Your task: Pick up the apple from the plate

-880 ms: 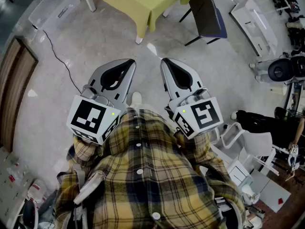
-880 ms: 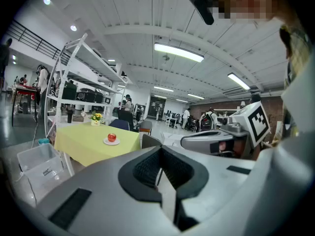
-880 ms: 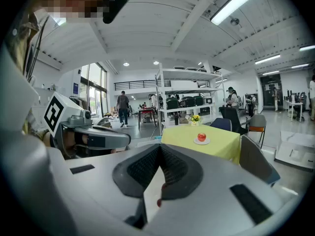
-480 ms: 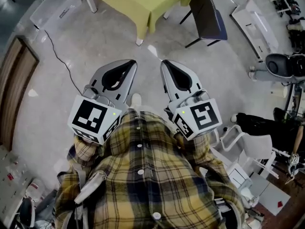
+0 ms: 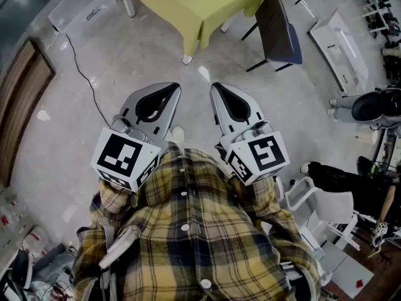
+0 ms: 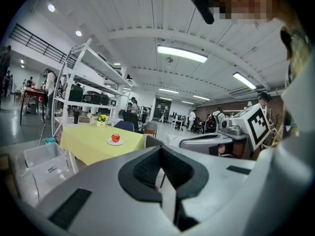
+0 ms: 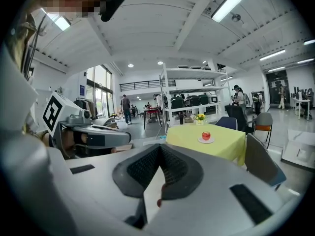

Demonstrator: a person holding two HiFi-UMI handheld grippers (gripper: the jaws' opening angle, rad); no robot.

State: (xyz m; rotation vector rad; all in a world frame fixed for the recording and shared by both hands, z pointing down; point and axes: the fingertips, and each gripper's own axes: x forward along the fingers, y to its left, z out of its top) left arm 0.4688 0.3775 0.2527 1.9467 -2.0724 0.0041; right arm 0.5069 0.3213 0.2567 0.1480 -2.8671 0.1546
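**Asker:** How far along was the job of picking up the apple?

**Describer:** Barely begun, as far as could be judged. The red apple (image 6: 115, 137) sat on its small white plate (image 6: 115, 143), and the plate rested on a table (image 6: 91, 149) well ahead of the person, nowhere near either tool. Nothing had been lifted. The approach to the table, the reach, the grasp and the lift all remained to be done.

**Asker:** What were the tools doing?

**Describer:** The left gripper (image 5: 165, 90) and the right gripper (image 5: 220, 89) were held side by side, close in front of the person's plaid shirt (image 5: 188, 231), and pointed forward and slightly down. Each gripper's own view showed its jaws pressed together with nothing between them. They would need to part before they could close on the apple.

**Asker:** And the table and the room?

**Describer:** The table was covered by a yellow-green cloth. A little pot of yellow flowers (image 6: 102, 119) stood on it beyond the plate. A dark chair (image 5: 279, 24) stood at one side of the table and a clear plastic bin (image 5: 81, 11) lay on the floor at another. The floor (image 5: 131, 61) was pale, smooth concrete with a thin black cable (image 5: 81, 80) trailing across it. Behind the table rose a tall white shelving rack (image 6: 83, 82). Long strip lights ran along a white ceiling, and several people stood far back in a large open workshop hall.
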